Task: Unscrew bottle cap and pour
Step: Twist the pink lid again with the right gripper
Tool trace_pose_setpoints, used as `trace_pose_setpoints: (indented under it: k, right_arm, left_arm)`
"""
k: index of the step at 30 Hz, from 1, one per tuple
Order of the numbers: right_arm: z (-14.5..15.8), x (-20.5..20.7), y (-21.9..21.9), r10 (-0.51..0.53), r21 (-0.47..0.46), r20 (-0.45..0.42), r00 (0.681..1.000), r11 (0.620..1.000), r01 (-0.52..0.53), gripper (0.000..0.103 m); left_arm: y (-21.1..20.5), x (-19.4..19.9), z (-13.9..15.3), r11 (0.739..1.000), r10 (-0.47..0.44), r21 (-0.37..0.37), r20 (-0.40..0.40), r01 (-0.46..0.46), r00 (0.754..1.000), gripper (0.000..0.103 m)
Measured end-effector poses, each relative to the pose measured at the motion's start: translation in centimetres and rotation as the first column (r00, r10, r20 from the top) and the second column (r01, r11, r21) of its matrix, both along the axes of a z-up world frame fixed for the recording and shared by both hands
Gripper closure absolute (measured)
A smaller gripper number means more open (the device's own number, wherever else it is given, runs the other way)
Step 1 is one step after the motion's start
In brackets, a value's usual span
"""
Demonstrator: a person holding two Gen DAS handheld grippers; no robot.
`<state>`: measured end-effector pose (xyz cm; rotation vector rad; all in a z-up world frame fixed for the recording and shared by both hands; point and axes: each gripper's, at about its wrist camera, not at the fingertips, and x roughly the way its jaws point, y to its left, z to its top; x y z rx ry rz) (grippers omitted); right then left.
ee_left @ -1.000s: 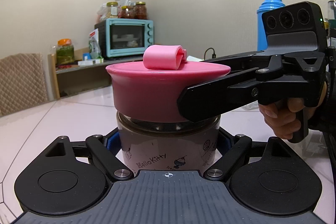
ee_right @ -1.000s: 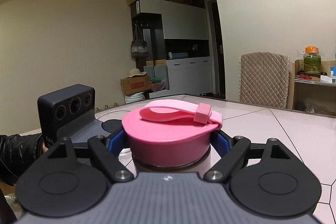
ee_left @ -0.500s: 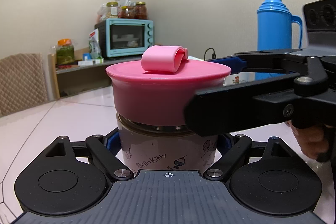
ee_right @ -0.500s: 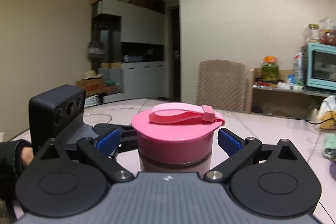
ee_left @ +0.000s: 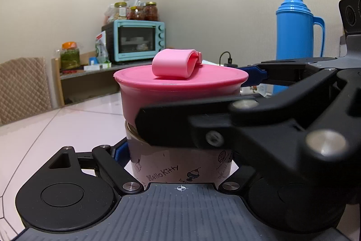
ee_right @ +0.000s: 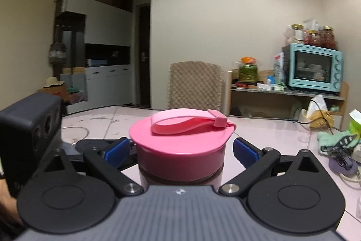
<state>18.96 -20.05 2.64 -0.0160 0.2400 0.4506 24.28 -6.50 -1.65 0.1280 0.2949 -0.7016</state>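
A Hello Kitty bottle with a wide pink cap and a pink strap loop on top stands upright on the pale table. My left gripper is shut on the bottle's body below the cap. My right gripper is open around the pink cap, its blue pads a little apart from the cap's sides. In the left wrist view the right gripper's black fingers cross in front of the cap from the right.
A blue thermos stands at the back right. A teal oven and jars sit on a shelf by the wall. A quilted chair stands behind the table. Cloth, a bag and cables lie at the right.
My right gripper has opened off the cap and swung around it toward the left gripper's side. The bottle and left gripper have stayed still.
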Motion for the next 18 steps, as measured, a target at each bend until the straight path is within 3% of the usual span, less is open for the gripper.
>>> trace_pose_setpoints:
  k: [4,8,13,18]
  right_arm:
    - [-0.1,0.0,0.4,-0.013,0.001,0.000,1.000,1.000,0.013,0.006]
    - [-0.2,0.1,0.5,-0.030,0.012,-0.009,1.000,0.999,0.030,0.017]
    - [-0.2,0.1,0.3,-0.016,0.007,-0.007,1.000,1.000,0.016,0.018]
    - [-0.1,0.8,-1.0,0.091,-0.011,-0.001,0.996,0.996,-0.091,0.018]
  left_arm:
    - [0.0,0.0,0.0,1.000,0.000,0.000,0.000,0.000,1.000,0.013]
    - [0.0,0.0,0.0,1.000,0.000,-0.001,-0.001,0.000,1.000,0.013]
    - [0.0,0.1,0.0,1.000,-0.001,-0.001,-0.001,0.001,1.000,0.013]
    - [0.0,0.1,0.1,1.000,-0.001,-0.001,-0.001,0.001,1.000,0.013]
